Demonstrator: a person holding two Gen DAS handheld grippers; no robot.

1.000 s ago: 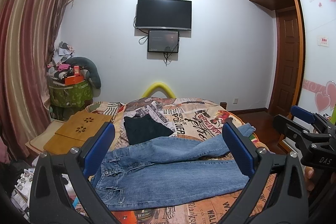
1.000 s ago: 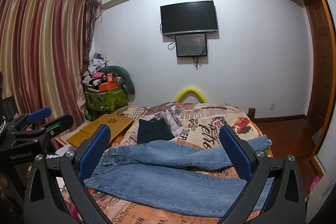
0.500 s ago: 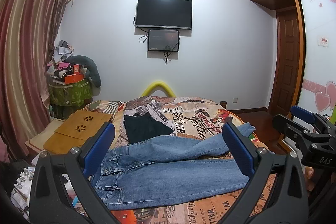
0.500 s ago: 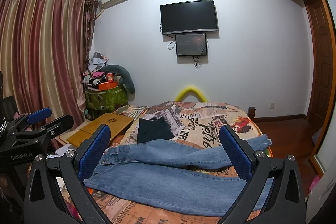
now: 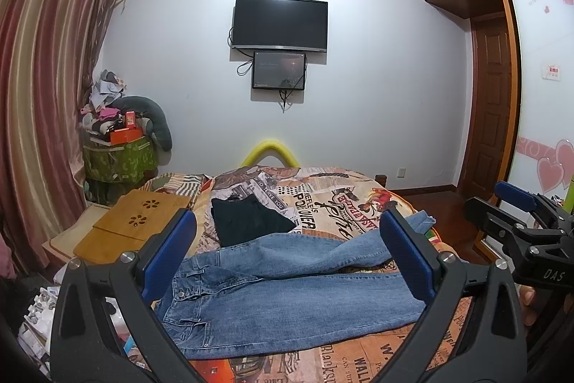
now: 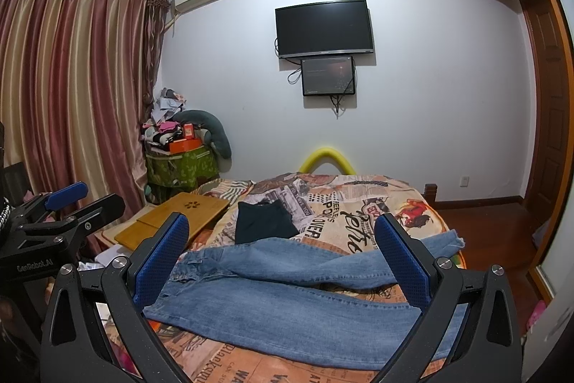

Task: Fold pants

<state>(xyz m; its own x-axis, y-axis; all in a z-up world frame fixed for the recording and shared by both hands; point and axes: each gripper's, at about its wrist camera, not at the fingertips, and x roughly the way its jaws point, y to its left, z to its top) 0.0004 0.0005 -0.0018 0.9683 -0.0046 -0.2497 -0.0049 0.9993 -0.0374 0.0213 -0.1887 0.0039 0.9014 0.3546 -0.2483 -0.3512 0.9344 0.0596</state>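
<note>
Blue jeans [image 5: 287, 297] lie flat across the near part of the bed, waistband to the left, legs running right; the far leg angles away to a cuff [image 5: 423, 219] near the right bed edge. In the right wrist view the jeans [image 6: 287, 297] show the same way. My left gripper [image 5: 287, 257] hovers open above and before the jeans, nothing between its blue pads. My right gripper [image 6: 281, 261] is open too, also short of the fabric. Each gripper appears at the edge of the other's view: the right gripper [image 5: 516, 218] and the left gripper [image 6: 61, 207].
A folded black garment [image 5: 251, 225] lies on the printed bedspread [image 5: 323, 203] behind the jeans. A wooden lap desk [image 5: 136, 221] sits left of the bed, with curtains [image 5: 39, 96] and a cluttered green bin [image 5: 118, 157] beyond. Door and wardrobe stand at right.
Both grippers have tilted or risen very slightly; the scene sits a touch lower in the left view. The jeans have not moved.
</note>
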